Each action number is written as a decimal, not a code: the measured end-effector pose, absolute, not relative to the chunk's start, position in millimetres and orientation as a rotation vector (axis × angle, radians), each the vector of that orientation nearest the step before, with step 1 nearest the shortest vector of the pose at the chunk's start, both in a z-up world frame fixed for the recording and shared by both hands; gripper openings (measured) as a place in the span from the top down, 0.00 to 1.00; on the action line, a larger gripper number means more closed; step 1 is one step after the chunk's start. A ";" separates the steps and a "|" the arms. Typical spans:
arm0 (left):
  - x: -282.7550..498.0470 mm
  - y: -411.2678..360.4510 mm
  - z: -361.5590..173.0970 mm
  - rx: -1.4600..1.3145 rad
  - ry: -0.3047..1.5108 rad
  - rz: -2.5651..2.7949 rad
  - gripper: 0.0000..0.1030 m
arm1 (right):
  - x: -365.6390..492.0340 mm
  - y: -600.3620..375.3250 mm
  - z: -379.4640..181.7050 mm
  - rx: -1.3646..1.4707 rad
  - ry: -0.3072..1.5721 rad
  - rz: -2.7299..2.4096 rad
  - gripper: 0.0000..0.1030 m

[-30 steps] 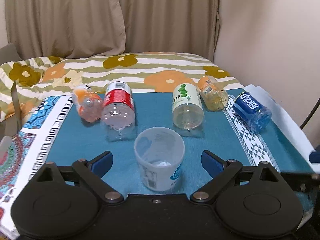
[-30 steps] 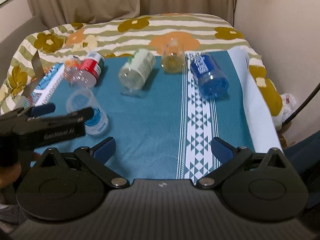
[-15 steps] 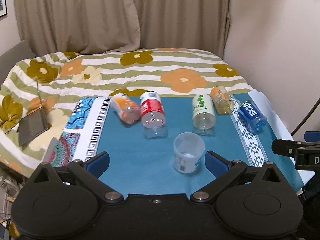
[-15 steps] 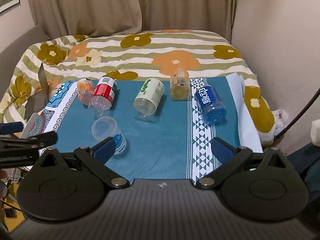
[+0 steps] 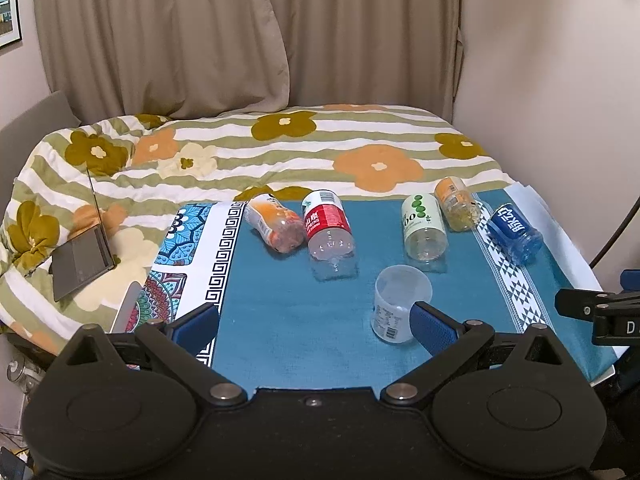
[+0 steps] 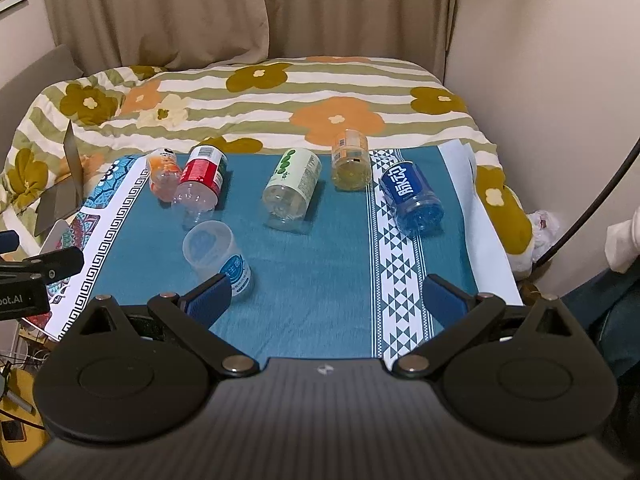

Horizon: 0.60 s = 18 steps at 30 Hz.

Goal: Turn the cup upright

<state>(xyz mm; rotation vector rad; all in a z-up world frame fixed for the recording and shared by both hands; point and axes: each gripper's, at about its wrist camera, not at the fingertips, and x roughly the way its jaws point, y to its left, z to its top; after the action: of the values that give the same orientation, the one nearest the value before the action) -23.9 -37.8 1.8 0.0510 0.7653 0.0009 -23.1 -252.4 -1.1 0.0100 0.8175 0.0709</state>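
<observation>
**Cup stands mouth-up on the teal cloth, both grippers spread and empty**

The translucent cup point(image 5: 402, 303) stands upright on the teal cloth point(image 5: 288, 320), its open mouth facing up and its long axis near vertical; in the left wrist view it sits right of centre, in the lower half of the frame. In the right wrist view the same cup point(image 6: 216, 254) appears at lower left, leaning in the fisheye picture, its blue label toward the camera.

The left gripper point(image 5: 316, 326) is held low and level over the near edge of the cloth, looking across it toward the bed. Its fingers are spread wide and hold nothing. The cup's lower right side is overlapped in the picture by the right-hand blue pad point(image 5: 434, 330); whether they touch cannot be told.

The right gripper point(image 6: 326, 300) is likewise level, fingers wide apart and empty. The cup lies just beyond its left-hand pad point(image 6: 210, 300), outside the gap.

Five bottles lie on their sides in the middle of the frame, among them a red-labelled bottle point(image 5: 329, 226) and a blue bottle point(image 5: 514, 232).
</observation>
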 end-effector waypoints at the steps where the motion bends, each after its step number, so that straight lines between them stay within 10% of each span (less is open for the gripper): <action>1: -24.3 -37.0 2.1 0.049 0.764 -0.001 0.00 | -23.6 -251.9 -1.2 0.011 0.817 0.068 0.00; 18: -23.4 -35.4 5.4 0.053 0.735 -0.013 0.00 | -22.6 -249.8 -1.4 0.014 0.816 0.057 0.00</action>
<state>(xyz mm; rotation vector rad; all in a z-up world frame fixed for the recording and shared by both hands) -23.4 -35.4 5.4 0.0534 0.7346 -0.0130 -22.6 -249.8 -1.4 0.0141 0.8160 0.0570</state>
